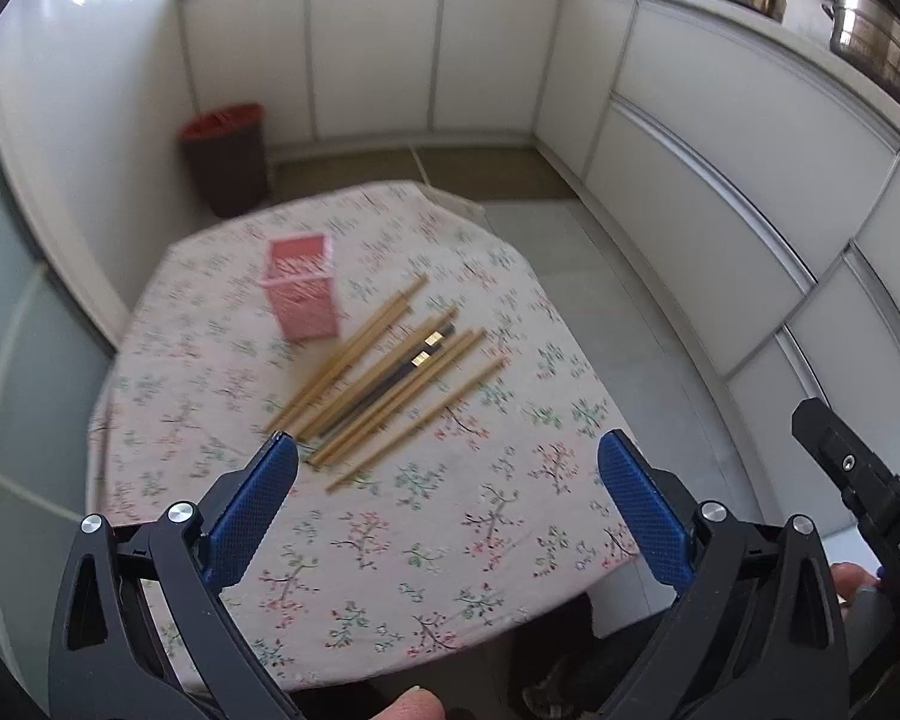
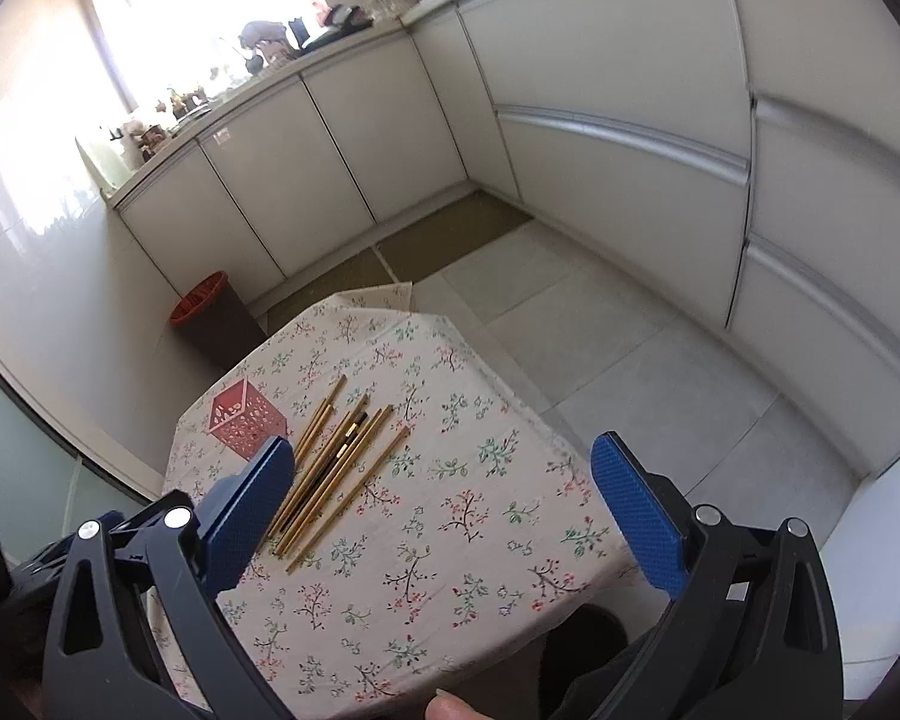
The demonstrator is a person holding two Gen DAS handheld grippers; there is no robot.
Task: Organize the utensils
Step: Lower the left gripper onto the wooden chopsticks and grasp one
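Several wooden chopsticks (image 1: 390,378) and a dark pair with gold bands lie loose on the floral tablecloth (image 1: 426,540). A pink perforated holder (image 1: 303,288) stands upright just left of them and looks empty. My left gripper (image 1: 447,450) is open and empty, held above the table's near side, short of the chopsticks. In the right wrist view the chopsticks (image 2: 336,462) lie left of centre, beside the pink holder (image 2: 246,420). My right gripper (image 2: 444,456) is open and empty above the tablecloth (image 2: 450,540).
A dark bin with a red rim (image 1: 225,156) stands on the floor behind the table; it also shows in the right wrist view (image 2: 210,312). White cabinets (image 1: 720,192) run along the back and right. Pots (image 1: 870,42) sit on the counter. The right gripper's body (image 1: 858,492) shows at the right edge.
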